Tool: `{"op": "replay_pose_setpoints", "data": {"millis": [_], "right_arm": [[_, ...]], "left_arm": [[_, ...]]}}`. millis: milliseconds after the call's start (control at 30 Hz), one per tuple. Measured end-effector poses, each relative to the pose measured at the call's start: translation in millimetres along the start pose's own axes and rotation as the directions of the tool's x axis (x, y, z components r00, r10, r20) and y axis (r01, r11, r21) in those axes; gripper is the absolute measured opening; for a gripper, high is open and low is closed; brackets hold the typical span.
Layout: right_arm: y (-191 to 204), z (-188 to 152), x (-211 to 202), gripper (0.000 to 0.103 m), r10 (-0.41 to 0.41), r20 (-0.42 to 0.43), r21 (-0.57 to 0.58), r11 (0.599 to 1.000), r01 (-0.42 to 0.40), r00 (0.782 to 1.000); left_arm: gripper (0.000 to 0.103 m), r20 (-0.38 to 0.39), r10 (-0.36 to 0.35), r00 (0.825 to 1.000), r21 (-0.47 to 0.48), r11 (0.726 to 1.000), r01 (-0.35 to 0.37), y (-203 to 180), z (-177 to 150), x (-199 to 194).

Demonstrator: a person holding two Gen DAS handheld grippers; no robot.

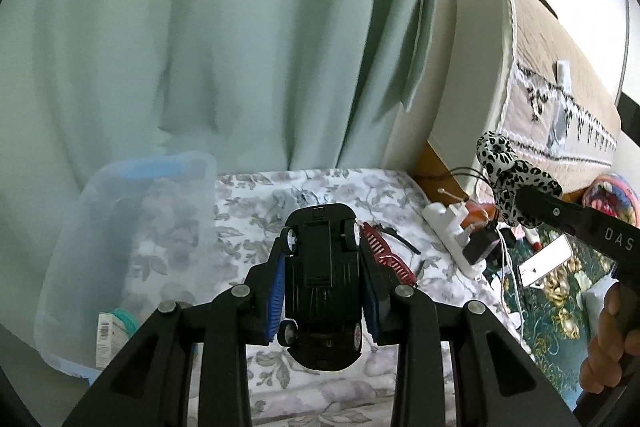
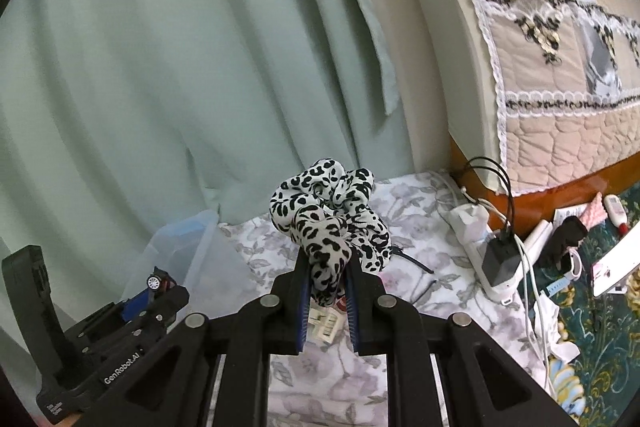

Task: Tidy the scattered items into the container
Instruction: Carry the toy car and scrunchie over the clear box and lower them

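My left gripper (image 1: 322, 259) is shut on a black toy car (image 1: 322, 291), underside up, held above the floral bedsheet (image 1: 280, 203). The clear plastic bin (image 1: 132, 227) with a blue handle stands to its left, with a small packet inside. My right gripper (image 2: 329, 279) is shut on a black-and-white leopard scrunchie (image 2: 332, 223), held above the sheet; it also shows at the right of the left wrist view (image 1: 508, 171). A red comb (image 1: 384, 255) lies on the sheet behind the car. The left gripper with the car (image 2: 154, 285) shows at lower left of the right wrist view, next to the bin (image 2: 200, 243).
A green curtain (image 1: 200, 27) hangs behind the bed. A white power strip (image 1: 452, 227) with plugs and cables lies at the bed's right edge. A padded headboard (image 2: 520, 67) rises to the right. A phone (image 1: 544, 261) and small items lie on the dark patterned cover beyond.
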State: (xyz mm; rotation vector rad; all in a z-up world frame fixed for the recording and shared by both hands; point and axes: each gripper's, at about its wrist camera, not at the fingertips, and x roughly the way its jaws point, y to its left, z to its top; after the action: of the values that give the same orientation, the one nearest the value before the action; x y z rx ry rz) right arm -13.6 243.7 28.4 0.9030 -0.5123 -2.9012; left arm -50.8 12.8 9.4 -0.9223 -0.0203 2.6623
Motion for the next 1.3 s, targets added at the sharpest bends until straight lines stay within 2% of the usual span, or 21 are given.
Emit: {"op": "replay_pose_setpoints", "data": {"millis": [333,633,1033,1300], "right_arm": [[41.4,3.1,-5.1,0.017,0.034,0.003,-0.080,0.996,-0.033,0.999],[81.7,3.2,1.7,0.017,0.058,-0.016,-0.160,0.985,-0.060,0.998],[136.4,-10.1,29.7,0.017,0.098,-0.096,-0.267,0.956,-0.120,0.991],[162.3,-23.1,59.2,0.017,0.103,-0.173,-0.316,0.936,-0.154,0.980]], "left_arm": [[0.034,0.074,0.058,0.996,-0.070,0.996,-0.053,38.6,4.0,-29.8],[0.034,0.093,0.095,0.991,-0.128,0.988,-0.083,76.5,1.1,-41.2],[0.034,0.068,0.154,0.986,-0.244,0.961,-0.134,134.4,-18.0,-41.8],[0.034,0.037,0.162,0.986,-0.295,0.945,-0.144,162.9,-31.1,-34.2]]}}
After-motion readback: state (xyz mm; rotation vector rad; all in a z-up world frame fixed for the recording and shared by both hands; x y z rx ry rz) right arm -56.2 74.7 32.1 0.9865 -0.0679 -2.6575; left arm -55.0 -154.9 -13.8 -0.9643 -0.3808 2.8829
